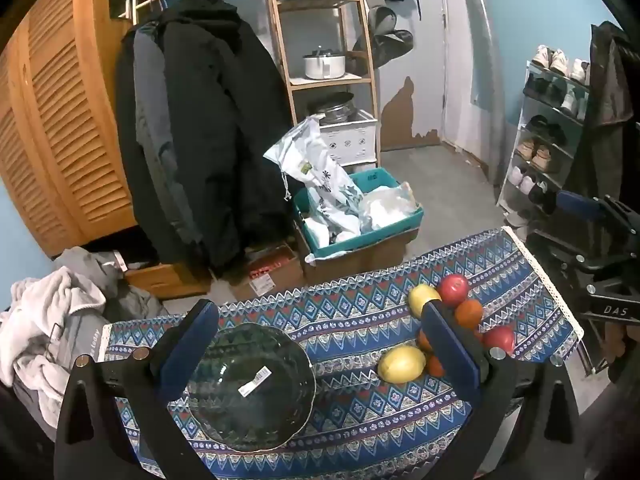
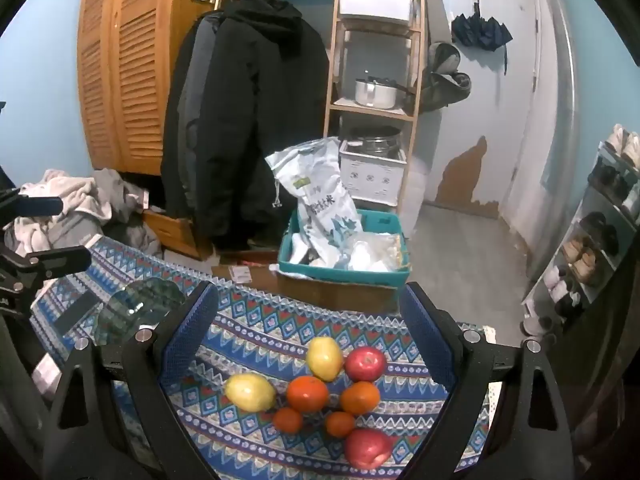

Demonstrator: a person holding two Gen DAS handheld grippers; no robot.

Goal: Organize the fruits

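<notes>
Fruits (image 2: pixel 320 392) between open right hand-held gripper (image 2: pixel 316 344) fingers

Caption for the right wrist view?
Open right hand-held gripper above eight fruits on patterned cloth; glass bowl at left.

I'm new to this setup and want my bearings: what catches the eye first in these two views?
The cluster of fruit, yellow, orange and red, stands out on the blue patterned tablecloth, framed by the right gripper with its jaws wide apart. In the left wrist view, a dark glass bowl with a white sticker sits empty below the open left gripper. Behind, black coats hang beside an orange slatted wardrobe.
</notes>
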